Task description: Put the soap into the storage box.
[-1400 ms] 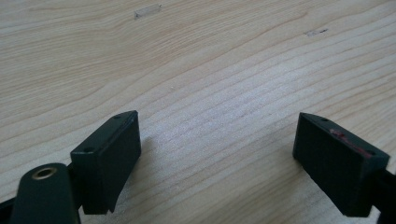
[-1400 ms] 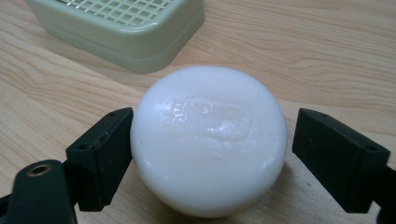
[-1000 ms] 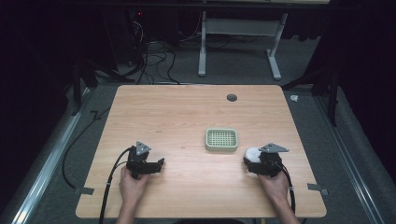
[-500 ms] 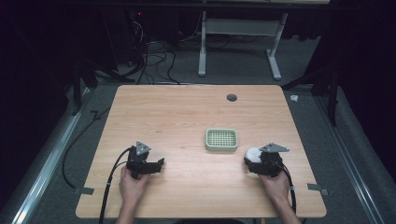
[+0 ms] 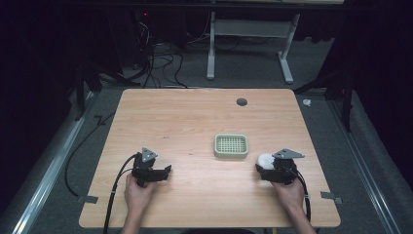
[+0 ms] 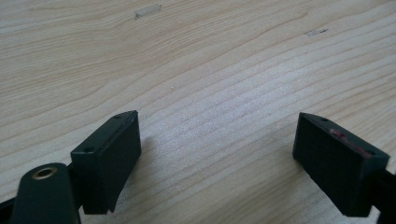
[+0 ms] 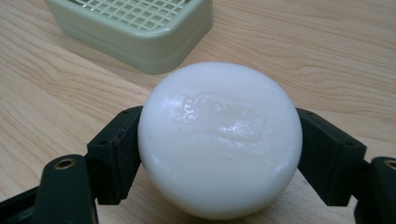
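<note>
The right hand-held gripper (image 5: 263,166) sat at the near right of the counter (image 5: 195,122), its jaws clamped on a round white bar of soap (image 5: 265,159). In the right gripper view the soap (image 7: 219,140) bulged between the two black jaws, each pad pressed flat against one side of it, and a raised, embossed mark showed on its upper face, too soft to read. The bar sat low over the wood; whether its underside touched the counter could not be told. Just beyond it, toward the far left of that view, stood a pale green soap dish (image 7: 135,28) with a grid-patterned top, apart from the soap and resting flat on the wood. In the high view the dish (image 5: 231,146) lay just to the left of the right hand-held gripper and a little farther away, near the middle of the counter.

The left hand-held gripper (image 5: 164,171) rested at the near left, well apart from the soap and the dish, gripped by the person's left hand (image 5: 138,191) with its cable trailing off toward the near edge. Its jaws stood wide with nothing but bare wood grain between them, as the left gripper view (image 6: 219,163) made plain. The person's right hand (image 5: 288,191) held the other tool from behind. A small dark round hole (image 5: 241,102) marked the far side of the counter.
</note>
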